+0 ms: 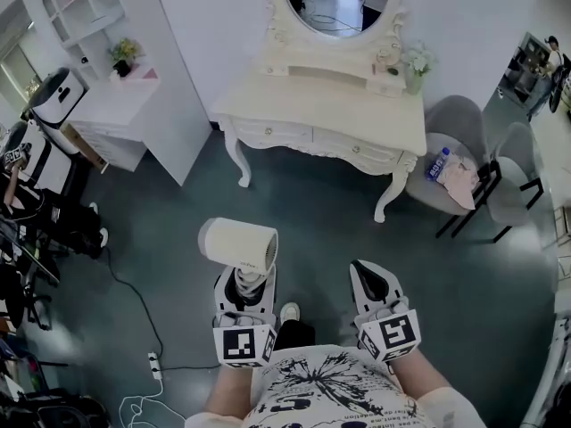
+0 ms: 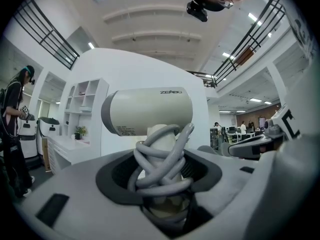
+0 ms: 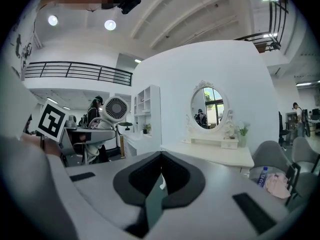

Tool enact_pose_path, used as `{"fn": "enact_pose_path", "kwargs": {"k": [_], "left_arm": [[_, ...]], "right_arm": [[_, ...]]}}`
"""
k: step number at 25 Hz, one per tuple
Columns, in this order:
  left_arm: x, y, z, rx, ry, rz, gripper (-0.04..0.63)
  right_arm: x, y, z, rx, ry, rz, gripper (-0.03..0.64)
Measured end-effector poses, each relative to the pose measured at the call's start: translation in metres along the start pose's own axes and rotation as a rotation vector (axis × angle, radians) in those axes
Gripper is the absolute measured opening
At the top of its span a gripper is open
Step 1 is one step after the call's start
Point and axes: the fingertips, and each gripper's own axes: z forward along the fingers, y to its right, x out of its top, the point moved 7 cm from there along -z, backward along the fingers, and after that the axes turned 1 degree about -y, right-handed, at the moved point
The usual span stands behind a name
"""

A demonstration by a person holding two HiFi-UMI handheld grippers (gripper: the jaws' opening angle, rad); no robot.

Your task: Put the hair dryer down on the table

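Observation:
A cream hair dryer (image 1: 239,244) stands upright in my left gripper (image 1: 247,282), which is shut on its handle. A grey cord is wound round that handle (image 2: 161,164), and the barrel (image 2: 150,111) lies crosswise above the jaws. In the right gripper view the dryer's round rear grille (image 3: 116,109) shows at the left. My right gripper (image 1: 374,276) is level beside it, shut, with nothing between the jaws (image 3: 160,159). The white dressing table (image 1: 330,114) with an oval mirror stands ahead across the green floor; both grippers are some way short of it.
Two grey chairs (image 1: 464,141) stand right of the table, one with a blue bottle (image 1: 436,164) and a cloth on it. A white shelf and counter unit (image 1: 134,105) is at the left. A power strip (image 1: 153,365) with a cable lies on the floor. A person (image 1: 27,194) is at the far left.

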Motion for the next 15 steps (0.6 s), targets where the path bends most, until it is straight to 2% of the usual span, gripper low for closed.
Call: {"fn": "enact_pose_path", "kwargs": {"k": [9,15], "left_arm": [[0.013,-0.119,0.071,-0.008,0.014,-0.053,0.242],[0.012,-0.170,0.099,0.008,0.004,-0.062,0.242]], "right_arm": [[0.031,-0.025,0.120,-0.041,-0.015,0.000,0.017],[0.041,-0.034,0.178,-0.022,-0.025,-0.010,0.017]]}}
